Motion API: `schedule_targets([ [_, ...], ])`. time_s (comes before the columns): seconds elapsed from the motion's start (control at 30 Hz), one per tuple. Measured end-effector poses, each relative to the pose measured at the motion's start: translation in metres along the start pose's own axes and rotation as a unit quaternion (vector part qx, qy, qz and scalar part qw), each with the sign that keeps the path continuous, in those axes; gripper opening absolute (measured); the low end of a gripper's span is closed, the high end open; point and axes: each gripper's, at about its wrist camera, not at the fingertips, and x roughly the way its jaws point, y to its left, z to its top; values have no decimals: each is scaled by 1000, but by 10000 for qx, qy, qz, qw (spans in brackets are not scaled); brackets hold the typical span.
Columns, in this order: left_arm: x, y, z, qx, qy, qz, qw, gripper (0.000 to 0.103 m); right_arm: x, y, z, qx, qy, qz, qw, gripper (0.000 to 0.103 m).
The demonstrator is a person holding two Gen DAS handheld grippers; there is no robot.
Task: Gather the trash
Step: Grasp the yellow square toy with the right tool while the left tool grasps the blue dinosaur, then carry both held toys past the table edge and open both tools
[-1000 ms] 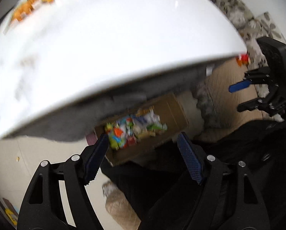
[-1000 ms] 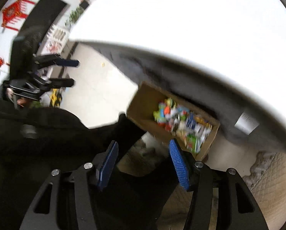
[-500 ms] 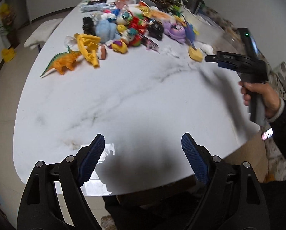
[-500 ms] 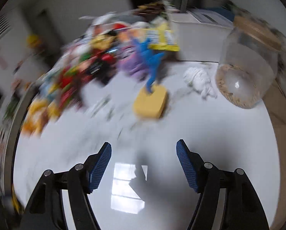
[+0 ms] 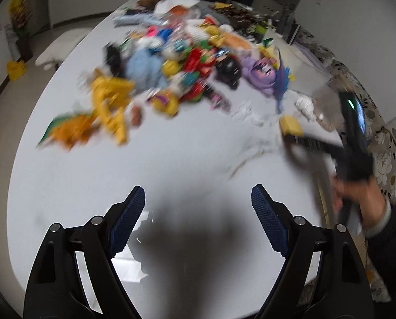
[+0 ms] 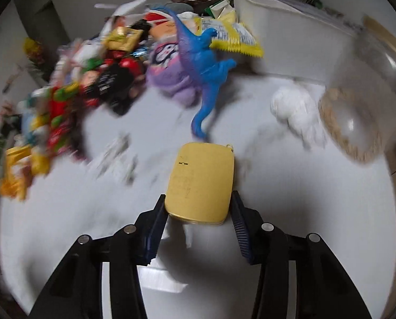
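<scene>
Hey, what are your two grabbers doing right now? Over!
Right gripper closing around yellow tin. Left gripper open, empty, above table. Blue dinosaur just beyond tin.

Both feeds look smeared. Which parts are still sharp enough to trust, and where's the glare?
Left wrist: toy pile and right gripper motion-blurred, own fingers sharp, shadow and window glare on table. Right wrist: yellow case and blue dinosaur readable; left edge smeared.
</scene>
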Motion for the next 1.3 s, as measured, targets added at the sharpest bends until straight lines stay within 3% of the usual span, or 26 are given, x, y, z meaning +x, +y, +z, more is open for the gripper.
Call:
schedule_targets([
  [0.1, 32, -38, 42, 372, -78, -241, 9990, 81, -33, -13, -35, -46, -31, 389, 9992, 47],
  [0.3, 108, -113, 103, 562, -54, -577, 9967, 81, -92, -42, -87, 44, -97, 468, 9988, 47],
  [0.53, 183, -186, 127, 1065, 17, -407, 9935, 81, -137, -87, -113, 605, -338, 334, 9970, 46],
  [0.63, 216, -199, 138, 1007, 132, -151, 9947, 80, -145, -99, -121, 643, -382, 243, 9969, 46],
  [0.7, 230, -198, 144, 886, 133, 7, 9960, 56, -149, -104, -126, 685, -388, 244, 9966, 46],
  [0.73, 229, -198, 145, 923, 15, 140, 9956, 34, -150, -106, -126, 714, -405, 252, 9963, 46],
  [0.77, 230, -196, 147, 937, 45, 71, 9956, 32, -152, -108, -128, 743, -413, 305, 9959, 46],
  [0.87, 208, -186, 143, 836, -30, -102, 9964, 32, -158, -108, -130, 684, -461, 444, 9956, 46],
  [1.0, 132, -171, 118, 1196, -263, -407, 9916, 32, -155, -97, -116, 460, -484, 745, 9950, 46],
  [1.13, 42, -146, 64, 1674, -277, -668, 9832, 32, -160, -77, -111, 91, -429, 1102, 9929, 46],
  [1.3, -28, -117, -9, 2007, -19, -704, 9771, 32, -172, -49, -128, -434, -39, 1674, 9849, 46],
])
